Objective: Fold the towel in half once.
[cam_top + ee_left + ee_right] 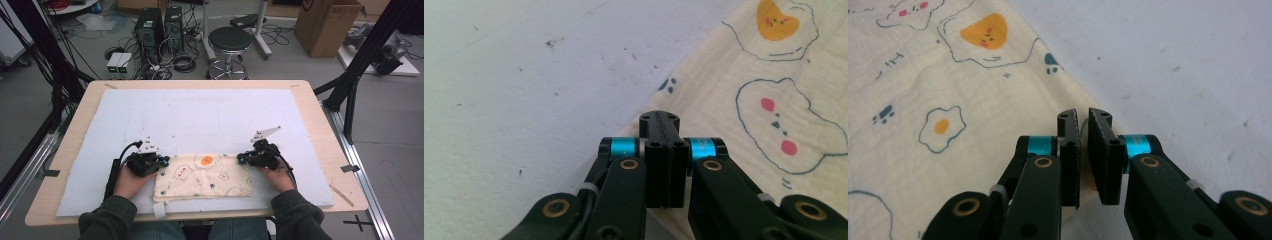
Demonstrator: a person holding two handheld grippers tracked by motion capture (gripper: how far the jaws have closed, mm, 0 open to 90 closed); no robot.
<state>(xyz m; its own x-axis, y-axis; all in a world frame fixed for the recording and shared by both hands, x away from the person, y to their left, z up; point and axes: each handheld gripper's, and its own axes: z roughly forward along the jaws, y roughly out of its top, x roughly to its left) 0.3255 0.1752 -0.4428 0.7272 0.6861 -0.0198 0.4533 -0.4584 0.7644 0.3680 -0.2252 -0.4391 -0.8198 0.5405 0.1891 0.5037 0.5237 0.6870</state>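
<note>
On the white mat (pixel 200 110) covering the table (pixel 75 130), near the person's edge, lies a folded cream cloth (pixel 202 182) printed with fried eggs and small animal shapes. It sits flat between the two hands.

Left tongs (pixel 161 161): at the cloth's upper left corner. In the left gripper view the tongs (pixel 659 120) have jaws pressed fully together, tip at the hem; whether any fabric is pinched between them I cannot tell, as the tip hides the contact.

Right tongs (pixel 241 158): at the upper right corner. In the right gripper view these tongs (pixel 1083 117) stand narrow with a slim gap, and the cloth's edge runs just under and into that gap. The pads do not appear to press the fabric.

Judgement on step in hand: taking hold of both far corners, probably for a further fold or to lift the cloth.

To do it well:
- Seat the right corner deep between the pads before closing, catching all layers, not just the top one.
- Check that the left side really has fabric; re-grip if it closed on nothing.
- Keep both hands level and move together, so the edge stays taut and unskewed.
</note>
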